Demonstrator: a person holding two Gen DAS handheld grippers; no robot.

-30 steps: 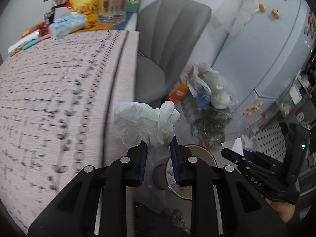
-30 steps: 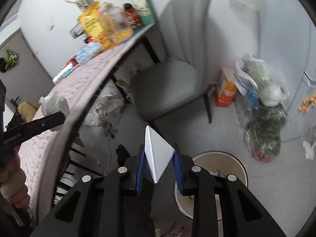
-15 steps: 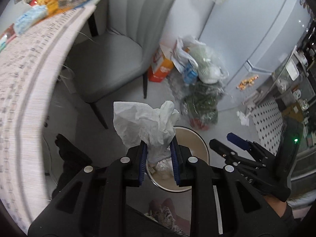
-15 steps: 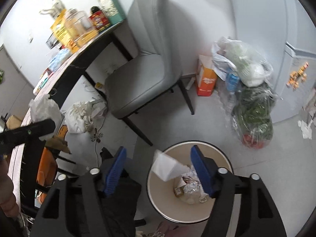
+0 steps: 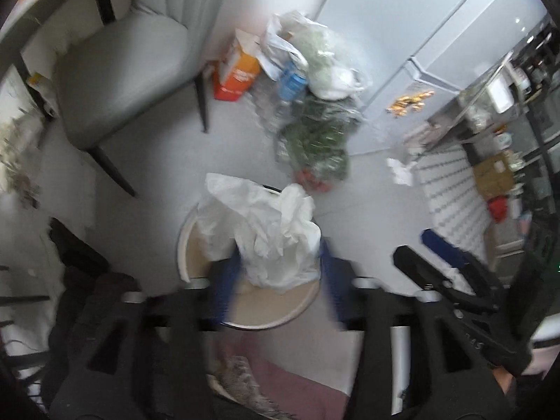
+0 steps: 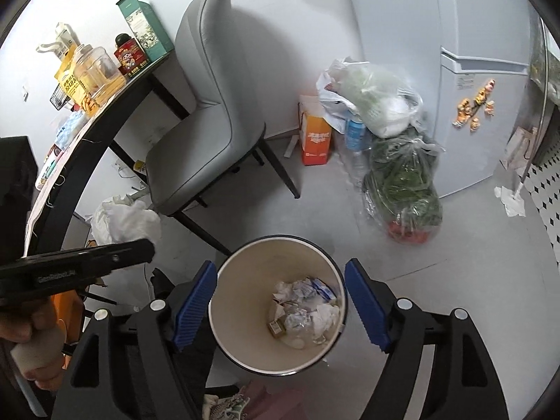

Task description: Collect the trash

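A cream waste bin (image 6: 273,241) with a dark rim stands on the floor, with crumpled paper and wrappers (image 6: 301,309) at its bottom. My right gripper (image 6: 281,302) hangs over it pointing steeply down, its jaws opening wide with nothing between the blue pads. My left gripper (image 5: 278,276) is above the same bin (image 5: 280,318), blurred, jaws opening. A crumpled white plastic wad (image 5: 266,231) sits loose between its pads. The right wrist view shows the left gripper (image 6: 147,248) from the side with the wad (image 6: 133,220) at its tip. The right gripper (image 5: 420,250) shows in the left wrist view.
A grey chair (image 6: 196,161) stands behind the bin, beside a dark-edged table (image 6: 105,115) loaded with boxes and jars. Plastic bags of greens (image 6: 402,189), an orange carton (image 6: 316,140) and a pale fridge (image 6: 472,105) line the wall. A paper scrap (image 6: 511,199) lies on the floor.
Both grippers swung from the table down over the bin. The right one opened and its white paper fell in. The left jaws have spread apart around the wad.
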